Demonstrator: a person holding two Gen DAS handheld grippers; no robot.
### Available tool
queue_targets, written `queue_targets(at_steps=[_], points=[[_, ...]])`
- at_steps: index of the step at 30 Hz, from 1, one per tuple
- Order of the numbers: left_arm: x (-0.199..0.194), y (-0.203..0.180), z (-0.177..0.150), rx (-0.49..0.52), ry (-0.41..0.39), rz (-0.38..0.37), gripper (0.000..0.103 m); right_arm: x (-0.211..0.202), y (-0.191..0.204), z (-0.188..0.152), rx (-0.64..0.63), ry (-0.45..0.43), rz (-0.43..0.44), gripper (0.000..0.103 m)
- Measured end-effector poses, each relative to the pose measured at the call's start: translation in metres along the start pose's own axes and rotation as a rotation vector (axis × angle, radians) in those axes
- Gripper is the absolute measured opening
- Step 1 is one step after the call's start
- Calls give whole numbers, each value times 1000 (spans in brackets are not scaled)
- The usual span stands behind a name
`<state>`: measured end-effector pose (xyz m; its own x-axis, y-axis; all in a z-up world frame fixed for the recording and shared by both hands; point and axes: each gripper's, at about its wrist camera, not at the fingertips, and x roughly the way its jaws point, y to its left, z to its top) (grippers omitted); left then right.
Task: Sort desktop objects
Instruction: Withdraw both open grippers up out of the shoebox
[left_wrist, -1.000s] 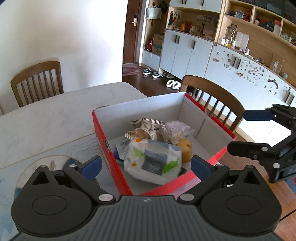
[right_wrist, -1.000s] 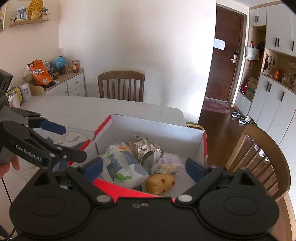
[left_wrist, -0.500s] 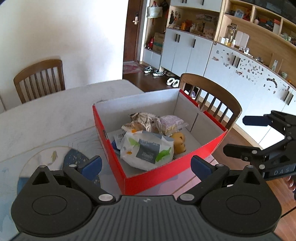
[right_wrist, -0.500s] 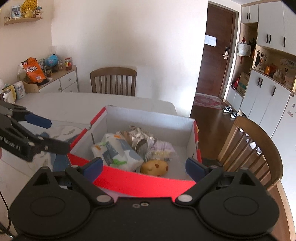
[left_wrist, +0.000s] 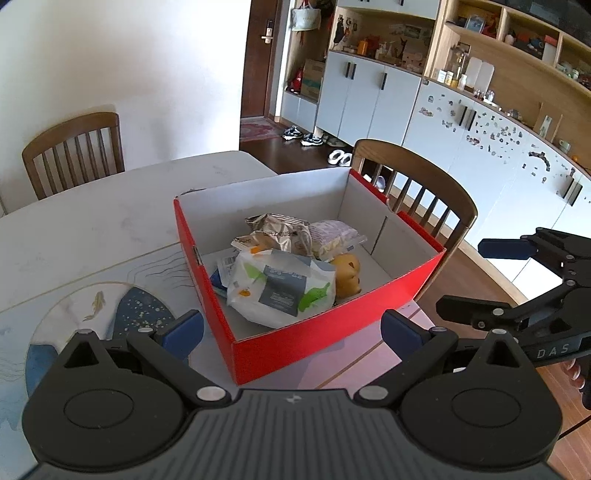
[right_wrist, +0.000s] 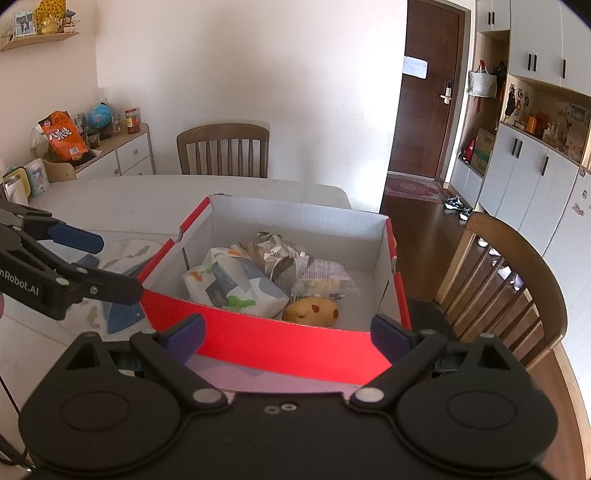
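Note:
A red cardboard box (left_wrist: 325, 332) (right_wrist: 280, 347) with white inner walls stands on the table. Inside lie a white wet-wipes pack (left_wrist: 280, 288) (right_wrist: 232, 286), a crumpled silver-brown snack bag (left_wrist: 277, 232) (right_wrist: 280, 254), a pale purple packet (left_wrist: 334, 236) (right_wrist: 325, 277) and a yellow-brown toy (left_wrist: 347, 277) (right_wrist: 312, 310). My left gripper (left_wrist: 291, 328) is open, held back from the box's near corner with nothing between its fingers. My right gripper (right_wrist: 288, 332) is open too, just short of the box's red front wall. Each gripper shows in the other's view, at the right (left_wrist: 491, 277) and at the left (right_wrist: 99, 266).
The box rests partly on a placemat (left_wrist: 92, 306) with a blue and white round pattern on the pale table (left_wrist: 92, 221). Wooden chairs (left_wrist: 421, 192) (right_wrist: 225, 147) stand at the table's edges. A sideboard (right_wrist: 110, 155) with snacks sits far left; white cabinets (left_wrist: 369, 99) line the back.
Both grippers have drawn back from over the box, so the whole box now shows in each view. They stay open. The items in the box have not moved.

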<state>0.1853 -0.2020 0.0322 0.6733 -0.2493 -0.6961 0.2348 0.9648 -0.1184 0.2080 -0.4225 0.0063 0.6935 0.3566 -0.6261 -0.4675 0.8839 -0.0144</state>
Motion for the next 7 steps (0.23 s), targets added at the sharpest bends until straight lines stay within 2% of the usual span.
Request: queue_targets(at_steps=[7], points=[[-1, -3, 0, 2, -7, -4, 103, -3, -1, -1, 3, -4, -6, 97]])
